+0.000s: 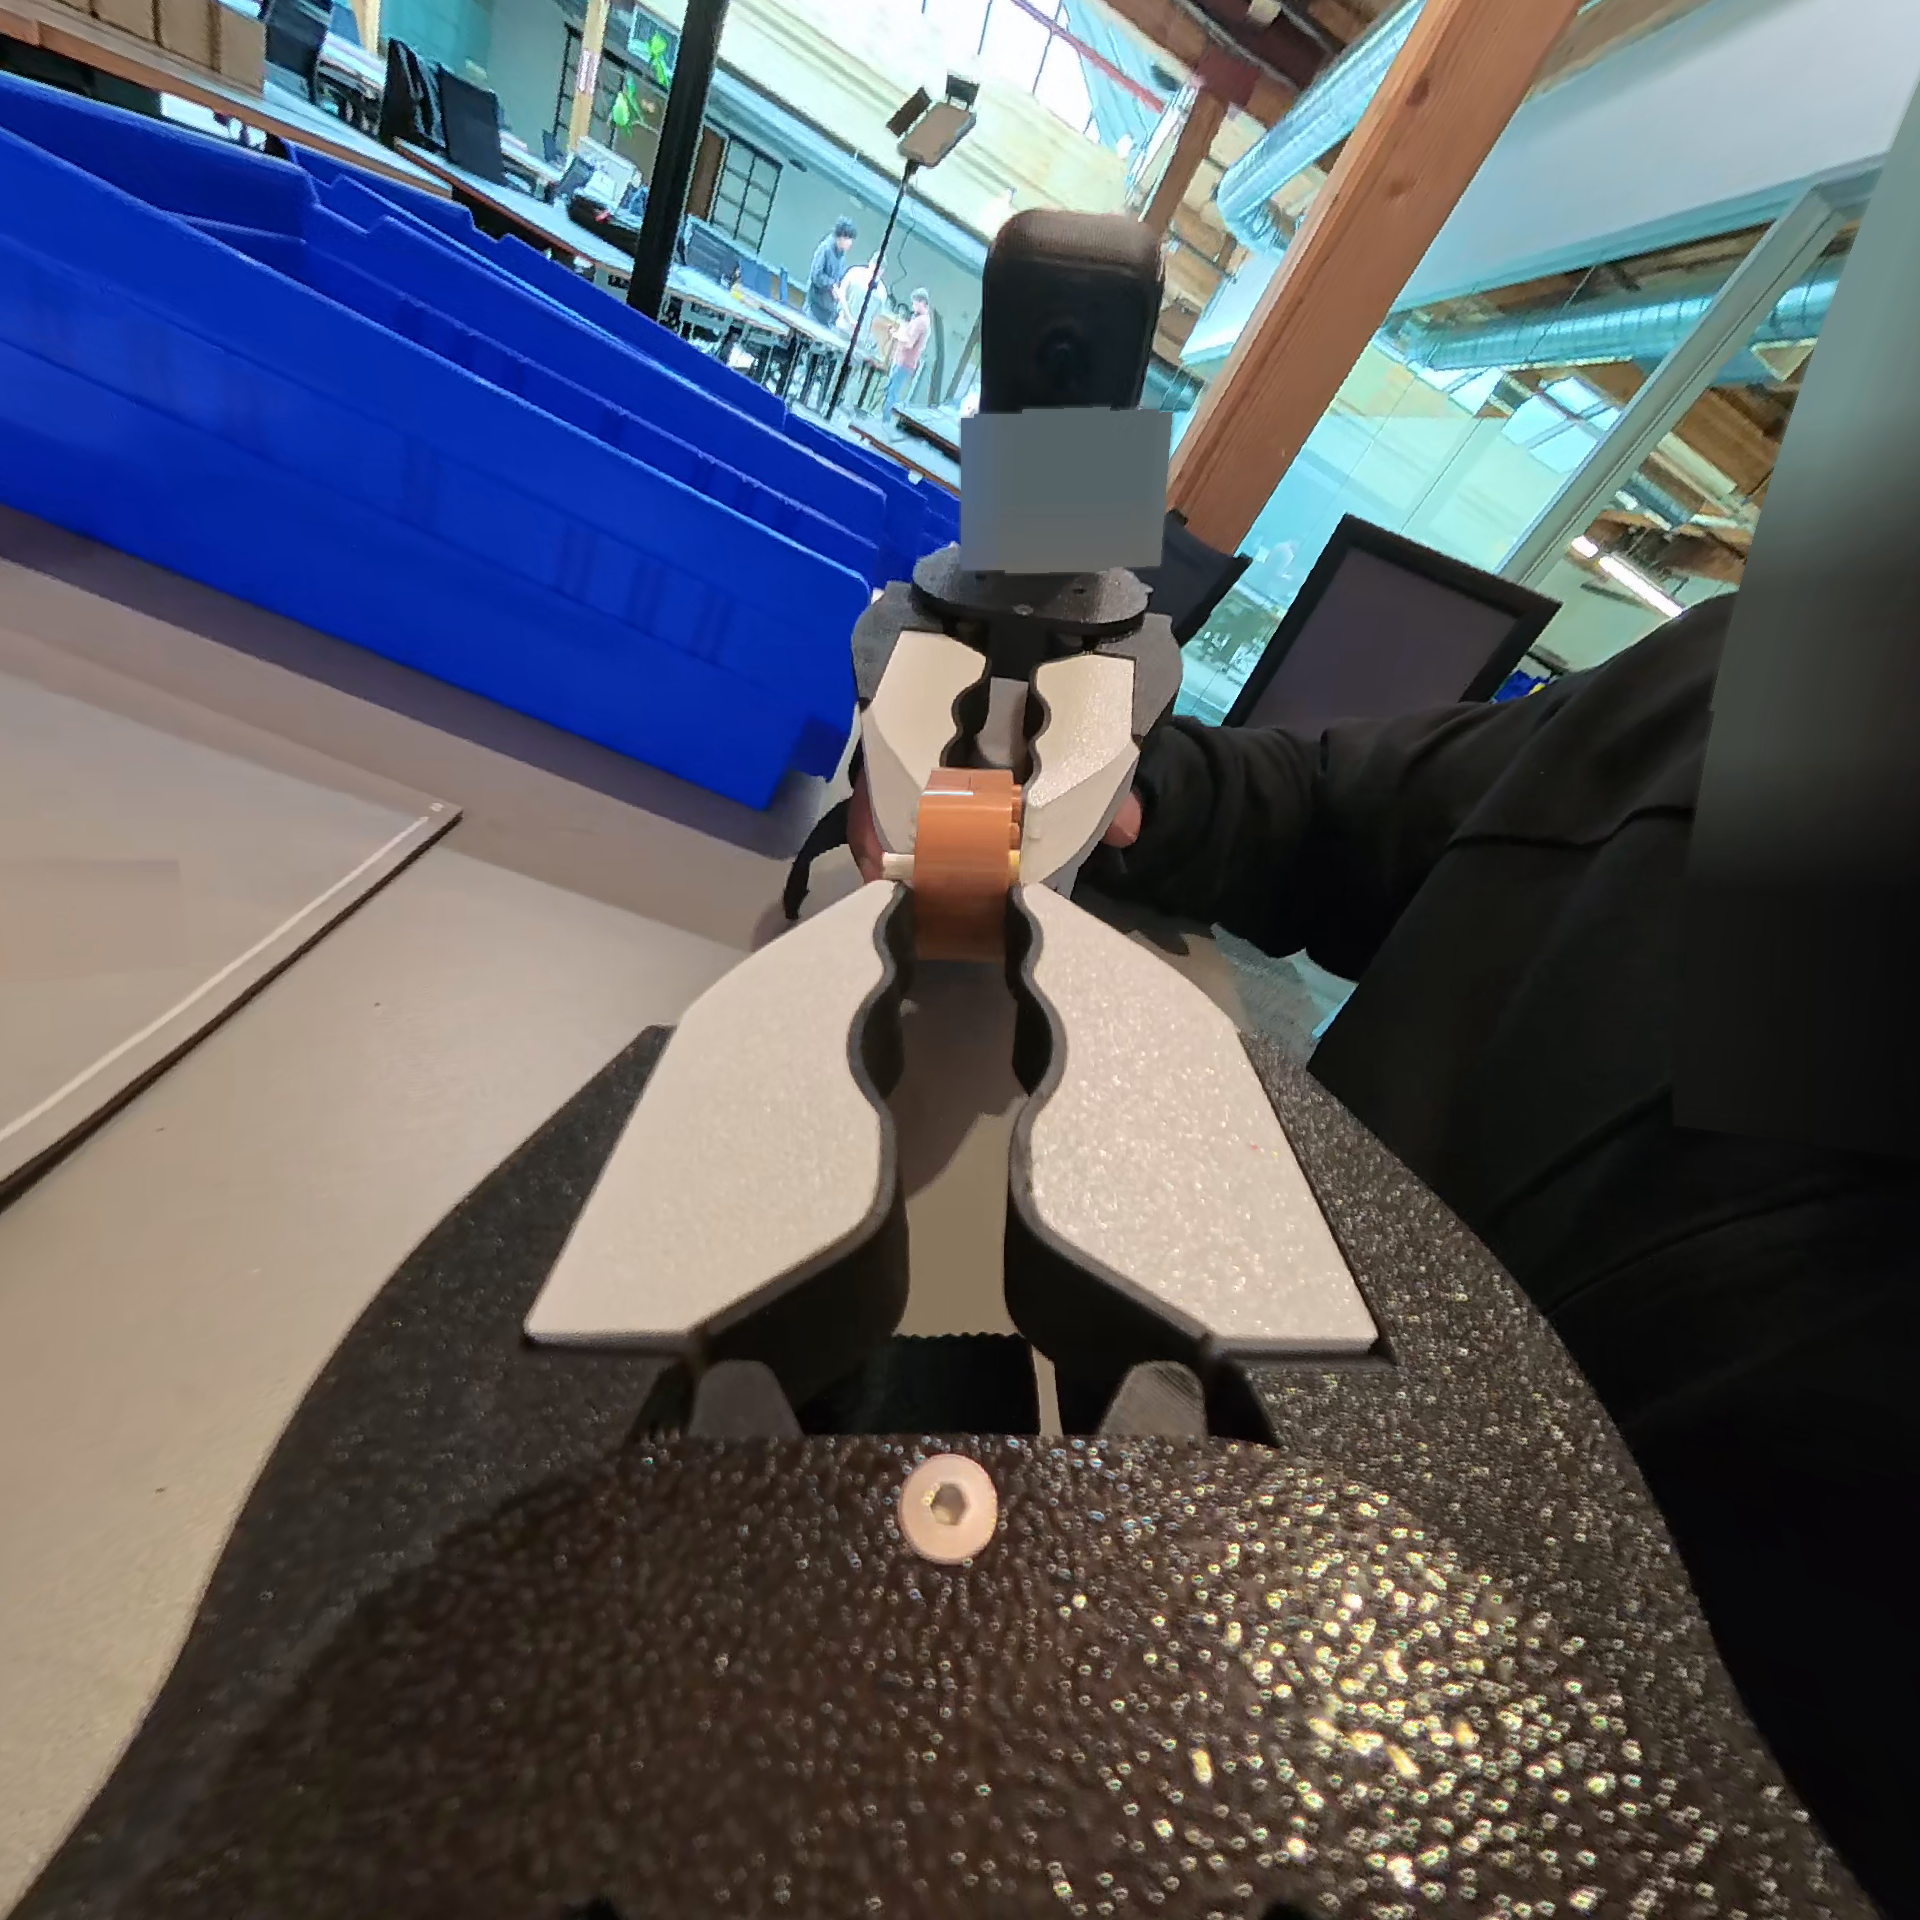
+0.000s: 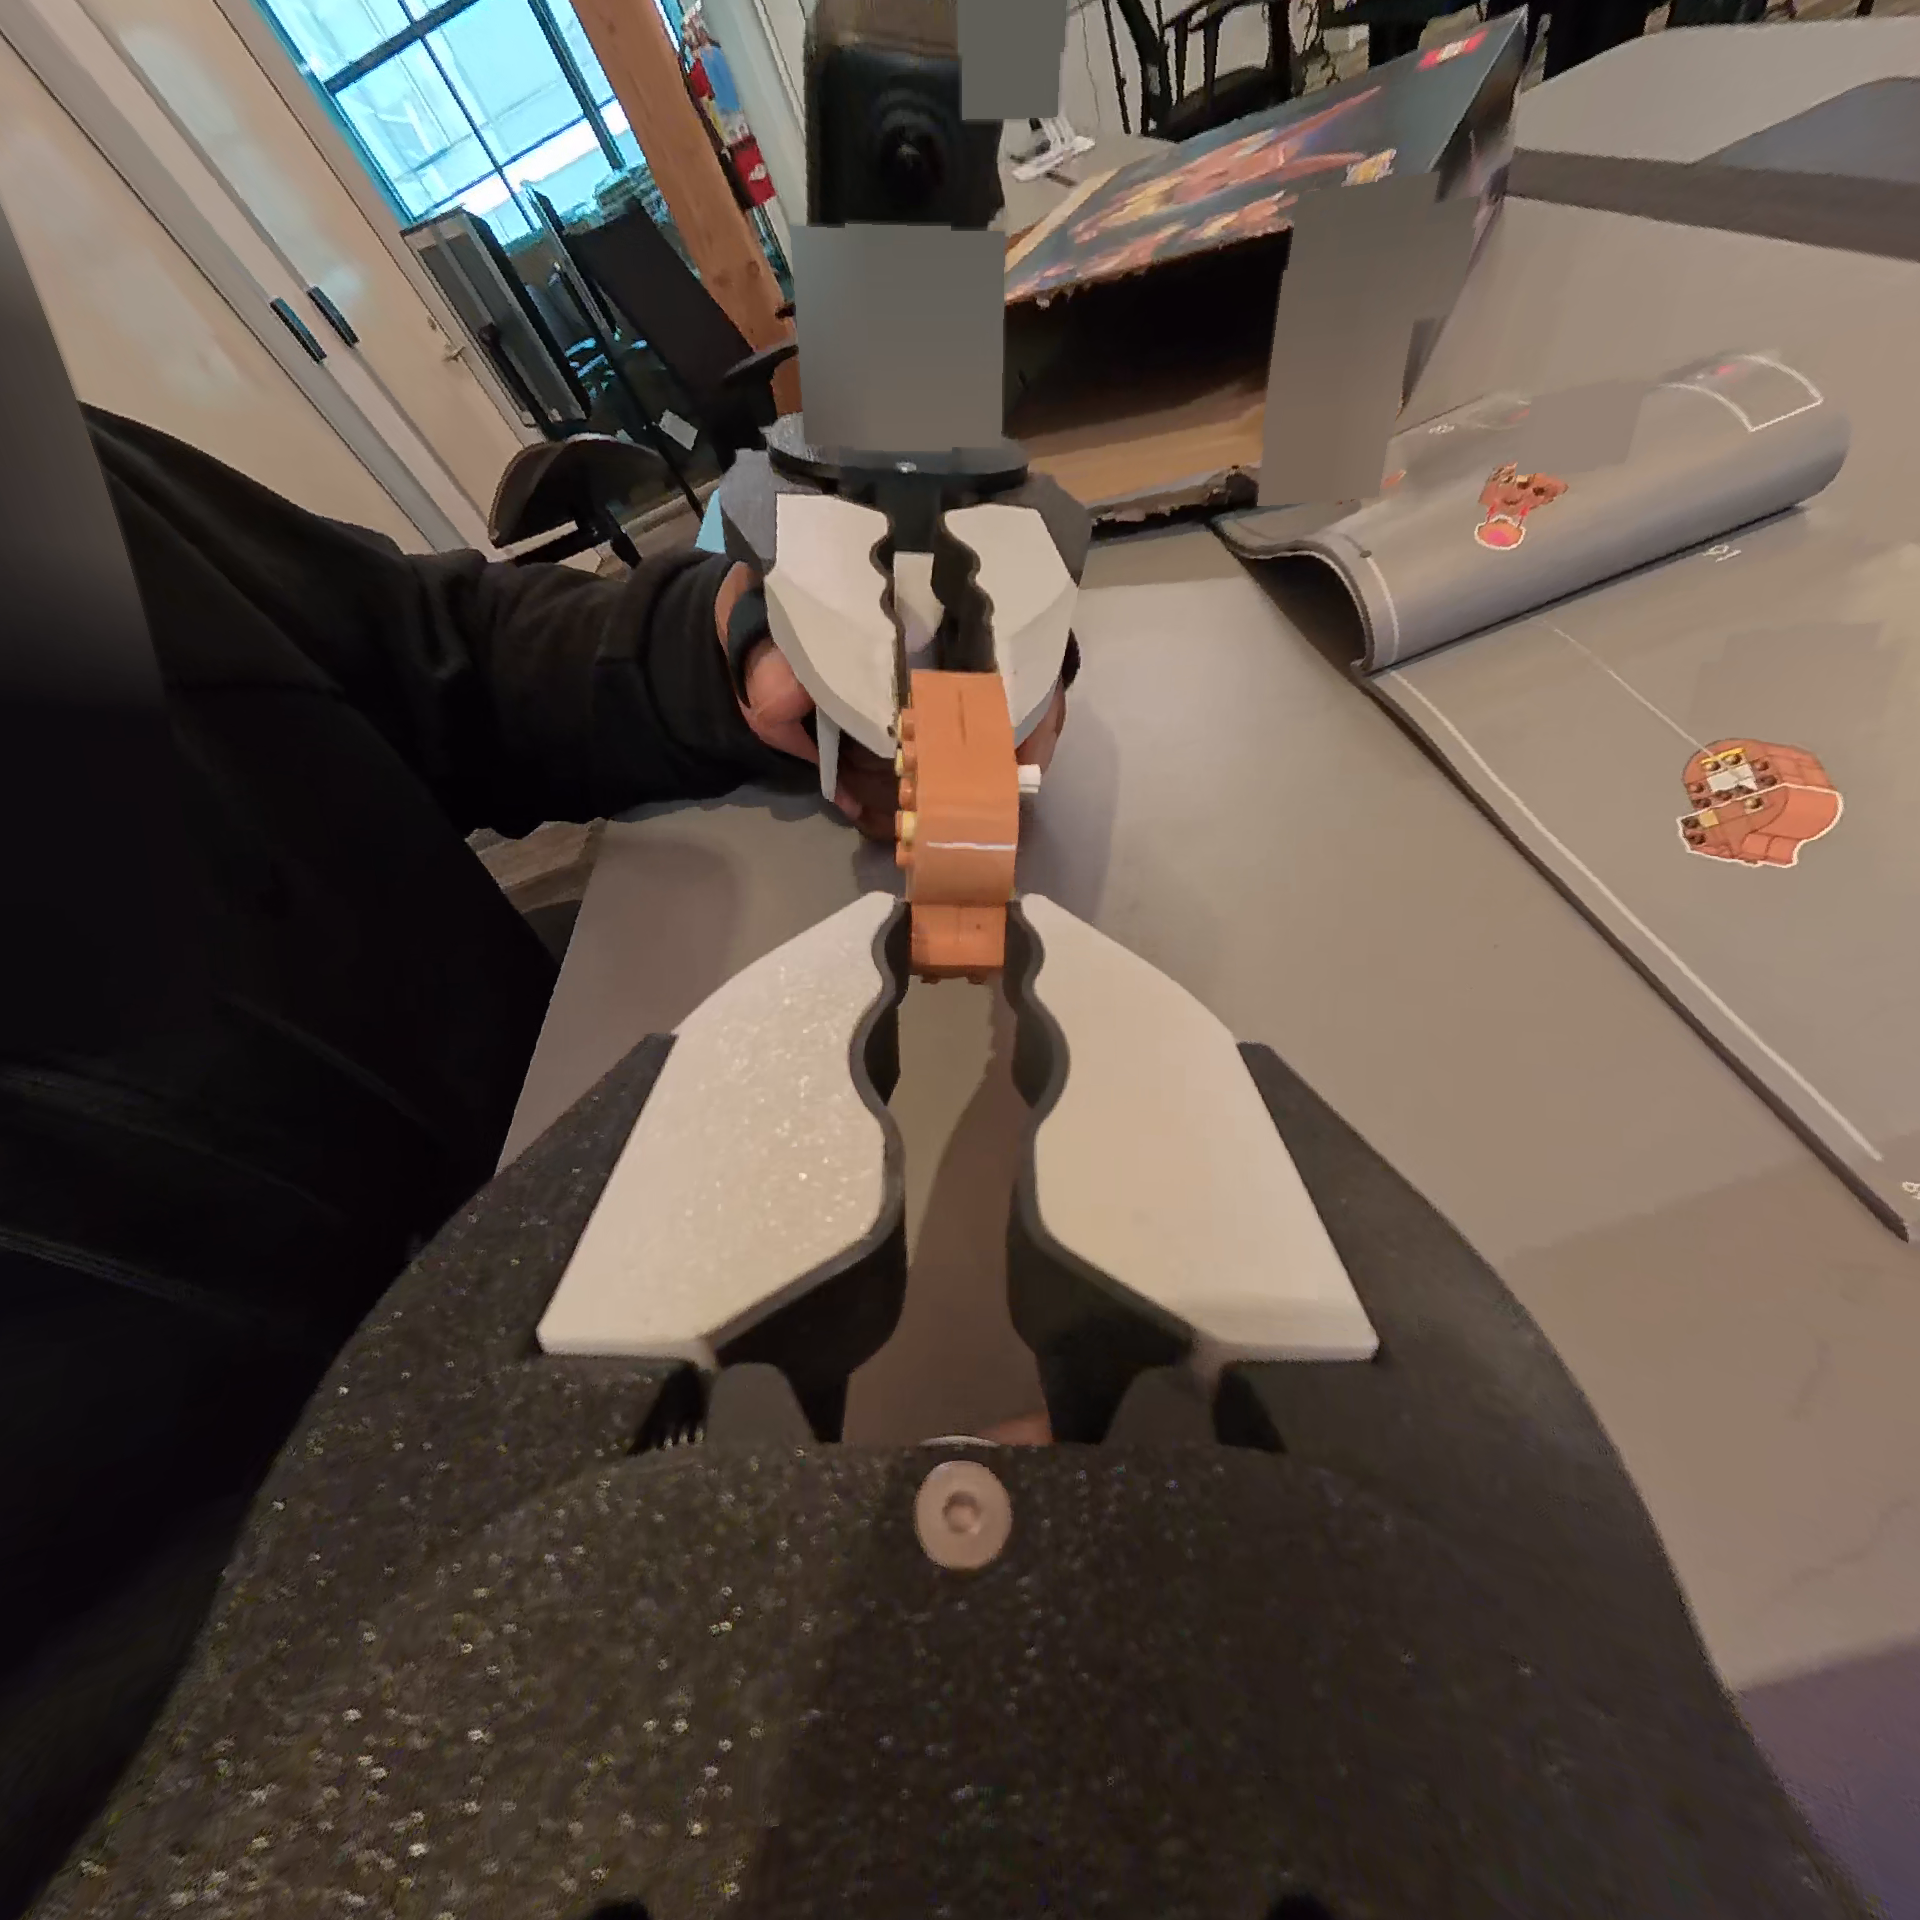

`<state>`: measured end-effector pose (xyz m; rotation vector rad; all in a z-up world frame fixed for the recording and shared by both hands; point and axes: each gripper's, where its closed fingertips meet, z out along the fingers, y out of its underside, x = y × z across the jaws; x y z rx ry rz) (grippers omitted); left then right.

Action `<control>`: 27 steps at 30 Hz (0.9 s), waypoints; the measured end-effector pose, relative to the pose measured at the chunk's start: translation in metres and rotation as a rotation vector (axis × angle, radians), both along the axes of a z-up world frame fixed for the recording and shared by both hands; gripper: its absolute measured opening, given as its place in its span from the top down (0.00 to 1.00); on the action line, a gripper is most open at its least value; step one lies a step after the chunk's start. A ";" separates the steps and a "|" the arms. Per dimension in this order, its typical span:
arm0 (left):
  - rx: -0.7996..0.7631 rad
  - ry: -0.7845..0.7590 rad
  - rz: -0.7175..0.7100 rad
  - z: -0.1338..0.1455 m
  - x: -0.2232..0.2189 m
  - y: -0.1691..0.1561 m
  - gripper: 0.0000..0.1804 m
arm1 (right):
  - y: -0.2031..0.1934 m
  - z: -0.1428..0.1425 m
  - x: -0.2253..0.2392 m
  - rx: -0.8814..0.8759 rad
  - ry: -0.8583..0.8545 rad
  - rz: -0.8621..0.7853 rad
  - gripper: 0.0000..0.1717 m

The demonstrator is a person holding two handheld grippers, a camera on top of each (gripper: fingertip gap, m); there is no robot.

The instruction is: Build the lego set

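Note:
A brown brick assembly (image 1: 961,873) with a small white pin and yellowish studs on its sides hangs above the grey table (image 1: 312,1195), between two grippers that face each other. My left gripper (image 1: 961,920) is shut on its near end. My right gripper (image 1: 992,769) grips its far end in that view. In the right wrist view, my right gripper (image 2: 956,930) is shut on the near end of the same assembly (image 2: 958,821). The left gripper (image 2: 935,675) clamps the far end there. A person's hands in black sleeves hold both tools.
Blue plastic bins (image 1: 364,436) line the table's left side, with a flat grey board (image 1: 156,883) in front of them. An open cardboard box (image 2: 1195,343) and an open instruction booklet (image 2: 1621,665) lie to the right. A dark screen (image 1: 1392,634) stands behind. My left and right fingertips are right by each other.

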<state>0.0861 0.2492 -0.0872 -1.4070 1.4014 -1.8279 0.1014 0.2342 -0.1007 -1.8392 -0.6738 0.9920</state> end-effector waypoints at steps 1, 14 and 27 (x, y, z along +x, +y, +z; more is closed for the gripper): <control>0.005 0.005 0.000 -0.001 0.000 0.000 0.91 | 0.000 -0.002 -0.001 -0.006 -0.008 0.002 0.91; 0.025 0.024 -0.004 -0.004 0.000 -0.001 0.91 | -0.001 -0.005 -0.001 -0.022 -0.019 0.009 0.91; 0.030 0.029 -0.019 -0.005 -0.001 -0.003 0.91 | -0.002 -0.006 -0.003 -0.005 -0.027 0.018 0.91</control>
